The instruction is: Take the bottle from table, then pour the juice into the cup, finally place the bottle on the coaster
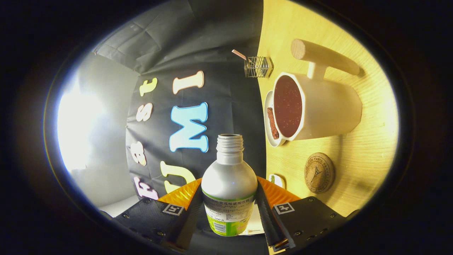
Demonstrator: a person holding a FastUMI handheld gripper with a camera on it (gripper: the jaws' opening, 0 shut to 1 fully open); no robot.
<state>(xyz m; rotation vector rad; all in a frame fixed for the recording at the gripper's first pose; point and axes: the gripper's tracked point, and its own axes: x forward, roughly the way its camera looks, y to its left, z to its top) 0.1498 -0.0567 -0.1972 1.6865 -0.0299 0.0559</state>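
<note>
Gripper view: we see the gripper (pixel 229 209) pinching a silver bottle (pixel 229 184), both fingers pressed against its sides, uncapped neck pointing to twelve o'clock. The view is rolled, so the wooden table (pixel 368 148) stands like a wall at three o'clock. At two o'clock of the bottle a white cup (pixel 329 106) holds dark red juice. A round cork coaster (pixel 319 172) sits near the cup, at three o'clock from the bottle.

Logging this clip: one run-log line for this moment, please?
claw: shut on bottle | bottle: uncapped, tilted | cup: dark juice inside | coaster: bare
</note>
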